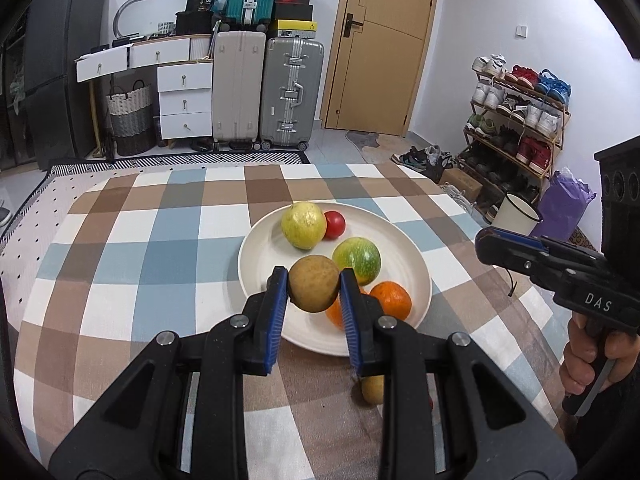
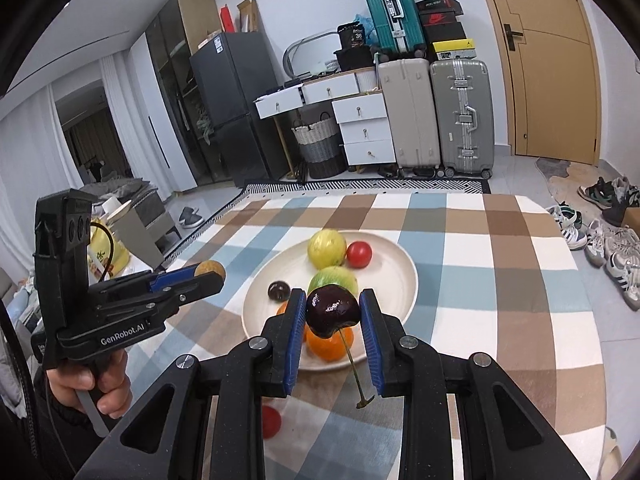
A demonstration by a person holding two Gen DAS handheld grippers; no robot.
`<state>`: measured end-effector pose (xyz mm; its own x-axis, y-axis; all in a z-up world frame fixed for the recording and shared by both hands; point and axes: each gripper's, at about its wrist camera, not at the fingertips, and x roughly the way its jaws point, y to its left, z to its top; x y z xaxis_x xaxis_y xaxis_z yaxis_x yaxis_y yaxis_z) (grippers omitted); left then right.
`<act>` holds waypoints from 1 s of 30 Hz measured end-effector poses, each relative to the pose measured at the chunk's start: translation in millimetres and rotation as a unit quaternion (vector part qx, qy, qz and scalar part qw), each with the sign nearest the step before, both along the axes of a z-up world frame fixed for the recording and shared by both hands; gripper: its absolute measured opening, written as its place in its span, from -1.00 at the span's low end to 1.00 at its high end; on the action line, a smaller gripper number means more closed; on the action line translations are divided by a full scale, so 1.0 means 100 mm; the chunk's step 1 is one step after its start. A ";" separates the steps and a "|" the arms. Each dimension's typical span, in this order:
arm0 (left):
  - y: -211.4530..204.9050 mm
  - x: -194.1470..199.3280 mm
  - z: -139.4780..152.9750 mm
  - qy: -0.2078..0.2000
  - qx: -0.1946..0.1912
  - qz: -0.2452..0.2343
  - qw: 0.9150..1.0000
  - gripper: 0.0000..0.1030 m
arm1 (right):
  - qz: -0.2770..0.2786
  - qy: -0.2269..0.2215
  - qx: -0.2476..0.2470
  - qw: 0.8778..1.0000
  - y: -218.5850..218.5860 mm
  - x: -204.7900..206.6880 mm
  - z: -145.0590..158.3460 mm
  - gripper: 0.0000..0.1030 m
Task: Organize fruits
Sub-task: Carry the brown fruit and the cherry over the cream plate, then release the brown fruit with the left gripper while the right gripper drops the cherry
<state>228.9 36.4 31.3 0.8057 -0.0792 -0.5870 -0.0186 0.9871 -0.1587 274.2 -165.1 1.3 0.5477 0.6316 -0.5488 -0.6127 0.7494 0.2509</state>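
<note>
My left gripper (image 1: 314, 276) is shut on a round brown fruit (image 1: 314, 290), held above the near rim of a white plate (image 1: 260, 248). On the plate lie a yellow-green fruit (image 1: 303, 225), a red tomato (image 1: 335, 224), a striped green fruit (image 1: 357, 261) and oranges (image 1: 391, 300). My right gripper (image 2: 332, 296) is shut on a dark cherry (image 2: 332, 312), whose stem hangs down over the plate (image 2: 400, 280). A second dark cherry (image 2: 279, 291) rests on the plate's left side. In the right wrist view, the left gripper (image 2: 216, 274) shows at the left with the brown fruit (image 2: 211, 267).
A small red fruit (image 2: 271, 421) and a yellowish fruit (image 1: 373, 389) lie on the checked tablecloth (image 1: 160, 248) near the front, partly hidden by the fingers. A white mug (image 1: 516, 214) stands off the table's right edge. Suitcases, drawers and a shoe rack line the far side.
</note>
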 end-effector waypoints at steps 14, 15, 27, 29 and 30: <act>0.00 0.34 -0.34 0.021 0.014 0.004 1.000 -0.55 | -0.019 0.008 0.006 1.000 0.08 0.24 -0.19 -0.47; 0.01 0.37 -0.37 0.022 0.014 0.005 1.000 -0.54 | -0.020 0.008 0.004 1.000 0.09 0.26 -0.22 -0.47; 0.02 0.48 -0.58 0.035 0.020 0.008 0.999 -0.54 | -0.041 0.037 0.015 0.998 0.14 0.47 -0.47 -0.47; 0.03 0.50 -0.62 0.039 0.019 0.009 0.999 -0.54 | -0.039 0.048 0.012 0.998 0.18 0.49 -0.53 -0.46; 0.03 0.51 -0.62 0.041 0.018 0.009 0.999 -0.54 | -0.037 0.051 0.012 0.998 0.20 0.49 -0.55 -0.47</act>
